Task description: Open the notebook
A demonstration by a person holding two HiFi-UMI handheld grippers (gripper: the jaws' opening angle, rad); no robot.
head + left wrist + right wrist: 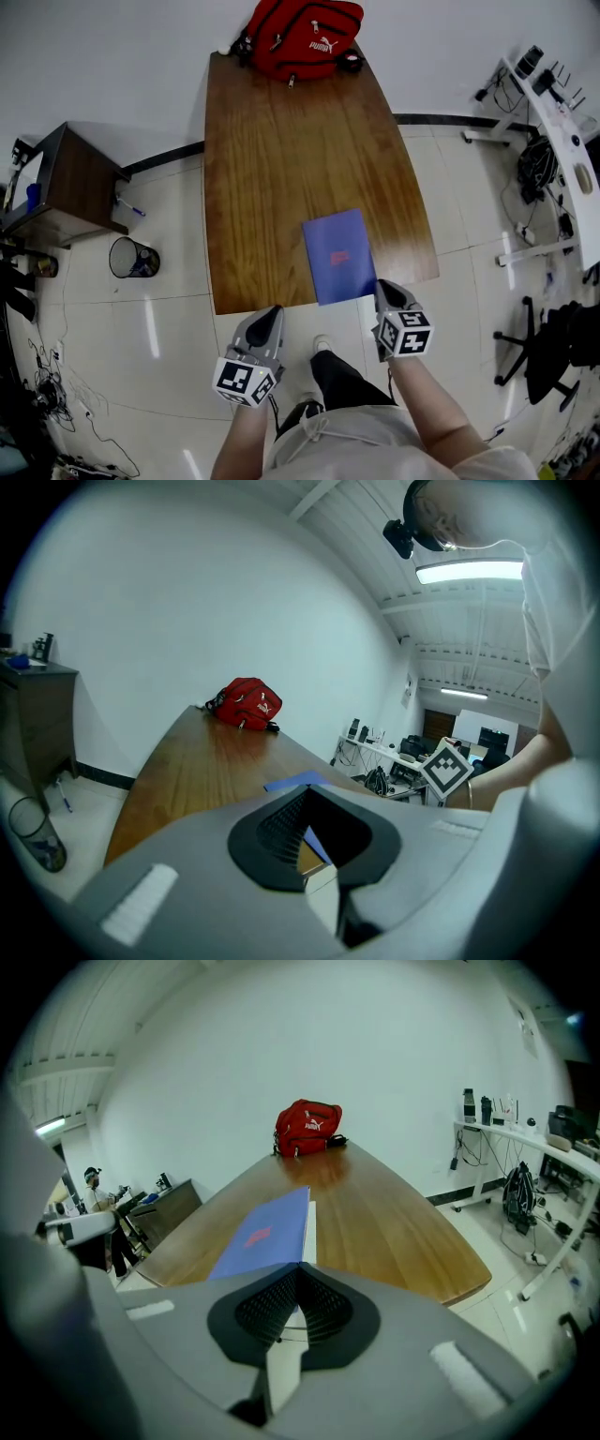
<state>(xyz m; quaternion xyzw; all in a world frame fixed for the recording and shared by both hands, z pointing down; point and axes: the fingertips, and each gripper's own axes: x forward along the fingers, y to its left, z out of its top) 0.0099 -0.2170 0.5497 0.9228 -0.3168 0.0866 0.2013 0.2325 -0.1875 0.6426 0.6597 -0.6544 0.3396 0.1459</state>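
A blue notebook lies closed on the wooden table, near its front right edge, with a red mark on its cover. My right gripper is at the notebook's near right corner. In the right gripper view the blue cover runs straight into the meeting tips of that gripper, which is shut on the cover's corner; white page edges show beside it. My left gripper hangs off the table's front edge, left of the notebook, tips together and holding nothing. The notebook shows just beyond it.
A red bag sits at the table's far end. Left of the table stand a mesh waste basket and a dark cabinet. A white desk and an office chair are at the right.
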